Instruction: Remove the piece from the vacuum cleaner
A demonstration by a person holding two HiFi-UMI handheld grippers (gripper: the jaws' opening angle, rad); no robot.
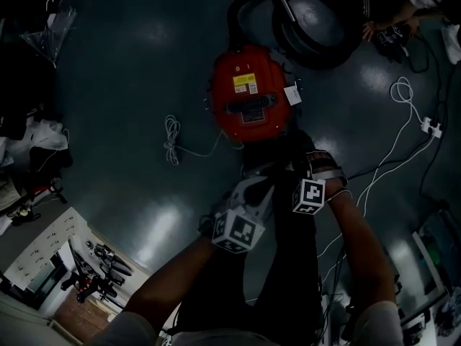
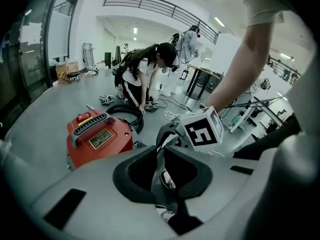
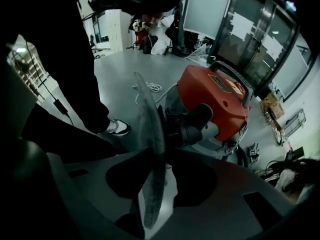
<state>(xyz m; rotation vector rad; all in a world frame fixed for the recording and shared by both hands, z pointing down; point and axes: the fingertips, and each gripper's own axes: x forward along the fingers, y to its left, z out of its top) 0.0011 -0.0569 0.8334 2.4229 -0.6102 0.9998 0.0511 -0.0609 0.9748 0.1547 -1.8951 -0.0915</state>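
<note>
A red vacuum cleaner (image 1: pixel 248 96) (image 2: pixel 97 139) (image 3: pixel 217 101) sits on the dark floor just beyond both grippers. A black tube-like piece (image 3: pixel 192 126) juts from its near side. My right gripper (image 3: pixel 165 129) (image 1: pixel 301 166) is open. Its ribbed finger (image 3: pixel 149 149) stands just left of the piece without pressing on it, and the other finger is lost in shadow. My left gripper (image 1: pixel 263 186) (image 2: pixel 162 151) points at the same spot beside the right one. Its fingers lie close together, and I see nothing clearly between them.
A black hose (image 1: pixel 248 9) and a round grey drum (image 1: pixel 317 20) lie behind the vacuum. A white cord (image 1: pixel 173 144) is on its left, and white cables with a power strip (image 1: pixel 431 127) on the right. A person (image 2: pixel 145 69) crouches nearby. A shoe (image 3: pixel 117 128) stands close.
</note>
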